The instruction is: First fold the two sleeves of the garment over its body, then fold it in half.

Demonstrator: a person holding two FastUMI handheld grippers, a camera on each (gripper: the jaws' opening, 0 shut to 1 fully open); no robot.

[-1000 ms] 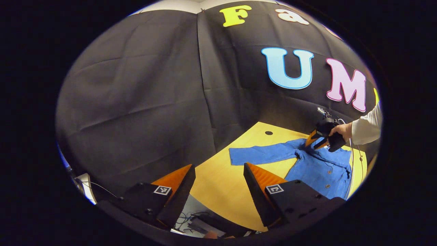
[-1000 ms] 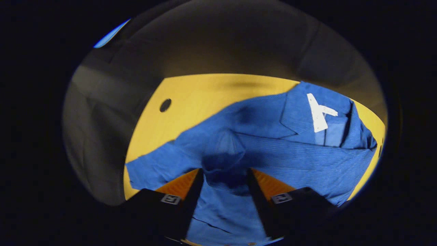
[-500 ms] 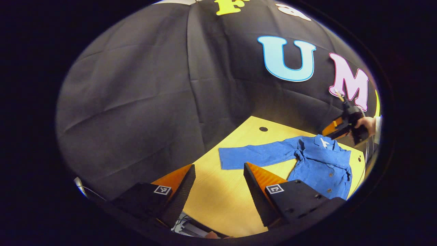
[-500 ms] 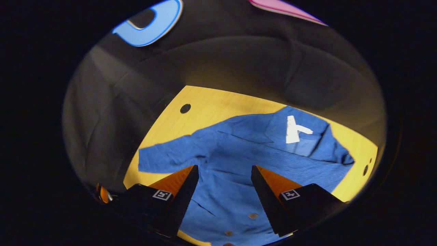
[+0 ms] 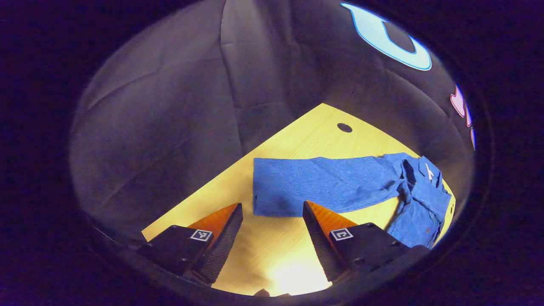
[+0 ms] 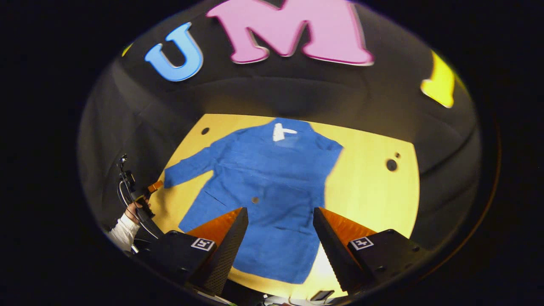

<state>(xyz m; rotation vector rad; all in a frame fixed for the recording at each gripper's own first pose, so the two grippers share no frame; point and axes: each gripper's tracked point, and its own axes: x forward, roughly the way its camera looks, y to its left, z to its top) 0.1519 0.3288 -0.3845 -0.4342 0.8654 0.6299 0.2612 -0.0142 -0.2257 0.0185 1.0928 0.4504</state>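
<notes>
1. Looking along our left claw (image 5: pixel 272 221), we see its fingers spread wide w/ nothing between them, above the yellow tabletop (image 5: pixel 297 140).
2. Blue garment (image 6: pixel 263 187) lies flat on tabletop, collar toward the booth wall; one sleeve (image 5: pixel 314 185) stretches out sideways, its cuff just ahead of left claw's fingertips.
3. Our right claw (image 6: pixel 276 225) hangs released over the garment's hem, empty.
4. A hand (image 6: pixel 135 210) w/ white cuff holds the left claw beside the sleeve end.

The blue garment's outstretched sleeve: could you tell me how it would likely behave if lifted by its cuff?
The sleeve lies flat and faintly rippled, so probably floppy. It looks thin, likely light, and should drape over the garment.
</notes>
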